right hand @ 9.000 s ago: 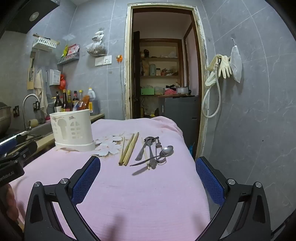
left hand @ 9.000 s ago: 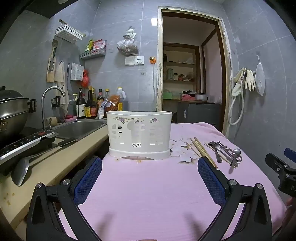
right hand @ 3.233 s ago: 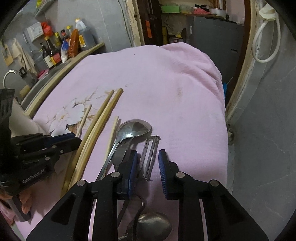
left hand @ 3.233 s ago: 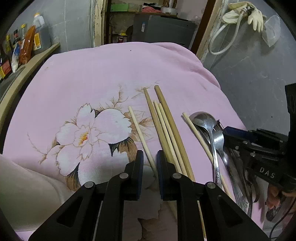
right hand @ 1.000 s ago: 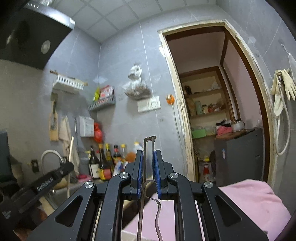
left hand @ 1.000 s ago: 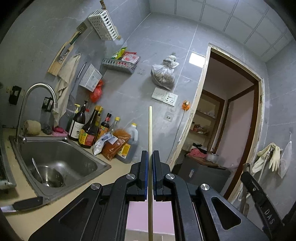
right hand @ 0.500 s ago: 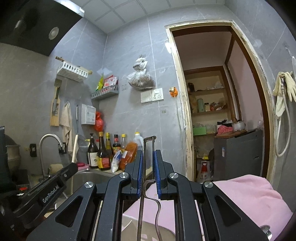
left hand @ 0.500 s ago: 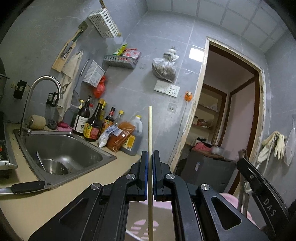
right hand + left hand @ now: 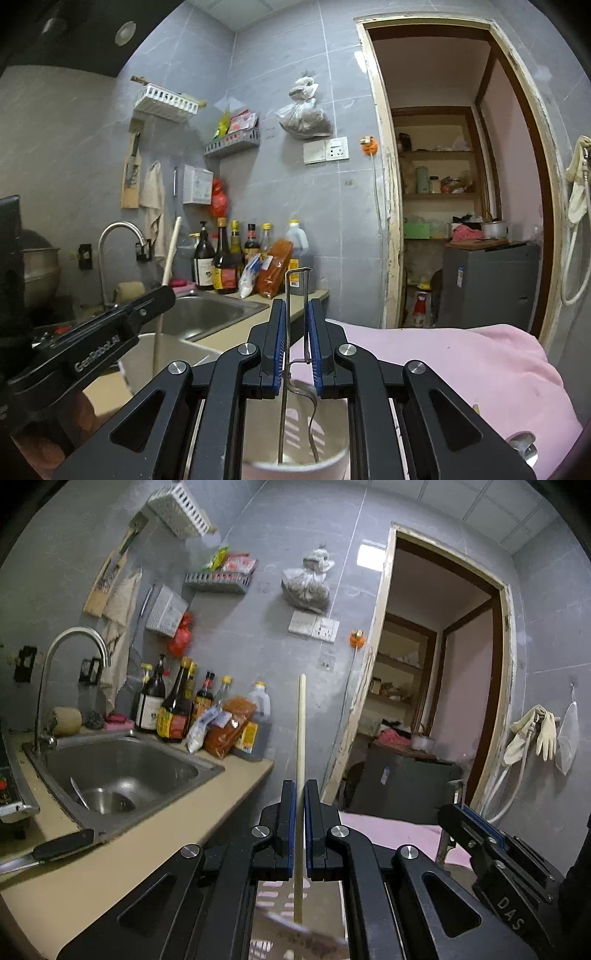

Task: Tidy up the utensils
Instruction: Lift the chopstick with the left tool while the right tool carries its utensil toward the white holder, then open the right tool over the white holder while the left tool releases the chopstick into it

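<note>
Kitchen counter (image 9: pixel 122 864) and sink (image 9: pixel 122 771) fill the left of both views, and at the bottom centre of each frame we hold our utensils upright over the white holder (image 9: pixel 295 428), which sits blurred just under the fingers. Our left gripper (image 9: pixel 299 830) has its jaws pressed together on a chopstick (image 9: pixel 301 731), light, stiff and smooth, gripped low on its length, so we judge it could slide or swing. Our right gripper (image 9: pixel 295 339) pinches the thin wire frame of a metal peeler (image 9: pixel 297 295), rigid but narrow, best held on its side bars.
</note>
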The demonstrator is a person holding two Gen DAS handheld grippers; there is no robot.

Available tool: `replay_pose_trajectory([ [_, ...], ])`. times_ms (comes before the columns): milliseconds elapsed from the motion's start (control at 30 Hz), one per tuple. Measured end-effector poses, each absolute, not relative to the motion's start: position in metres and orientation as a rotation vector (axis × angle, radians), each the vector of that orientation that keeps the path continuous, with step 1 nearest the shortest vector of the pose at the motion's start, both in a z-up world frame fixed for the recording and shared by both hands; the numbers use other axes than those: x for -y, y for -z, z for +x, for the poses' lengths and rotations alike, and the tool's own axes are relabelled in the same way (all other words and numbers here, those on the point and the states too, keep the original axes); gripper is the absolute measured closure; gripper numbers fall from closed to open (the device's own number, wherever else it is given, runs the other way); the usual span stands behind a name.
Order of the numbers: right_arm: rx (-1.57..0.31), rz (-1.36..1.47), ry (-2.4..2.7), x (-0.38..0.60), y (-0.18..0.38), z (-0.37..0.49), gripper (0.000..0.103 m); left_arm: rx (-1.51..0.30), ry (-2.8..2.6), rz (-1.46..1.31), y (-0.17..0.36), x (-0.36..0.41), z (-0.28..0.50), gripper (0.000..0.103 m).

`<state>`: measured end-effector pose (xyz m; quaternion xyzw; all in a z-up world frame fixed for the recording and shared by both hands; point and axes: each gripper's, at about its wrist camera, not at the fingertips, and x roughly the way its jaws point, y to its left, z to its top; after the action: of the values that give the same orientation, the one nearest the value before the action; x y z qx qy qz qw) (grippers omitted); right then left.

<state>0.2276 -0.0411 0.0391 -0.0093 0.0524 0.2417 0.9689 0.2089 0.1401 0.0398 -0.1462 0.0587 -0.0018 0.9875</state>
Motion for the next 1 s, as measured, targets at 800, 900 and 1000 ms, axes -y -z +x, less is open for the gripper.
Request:
replay_pose_trajectory([
  [800, -0.159, 0.063, -0.539, 0.064, -0.047, 0.222, 0.072, -0.182, 0.024, -0.334, -0.048, -0.145, 0.204, 0.091],
  [900, -0.131, 0.067, -0.543, 0.068, -0.053, 0.218, 0.064, -0.179, 0.012, -0.320, -0.055, -0.140, 0.197, 0.078],
  [1000, -0.119, 0.090, -0.535, 0.076, -0.058, 0.216, 0.057, -0.178, 0.019, -0.322, -0.061, -0.137, 0.189, 0.071],
])
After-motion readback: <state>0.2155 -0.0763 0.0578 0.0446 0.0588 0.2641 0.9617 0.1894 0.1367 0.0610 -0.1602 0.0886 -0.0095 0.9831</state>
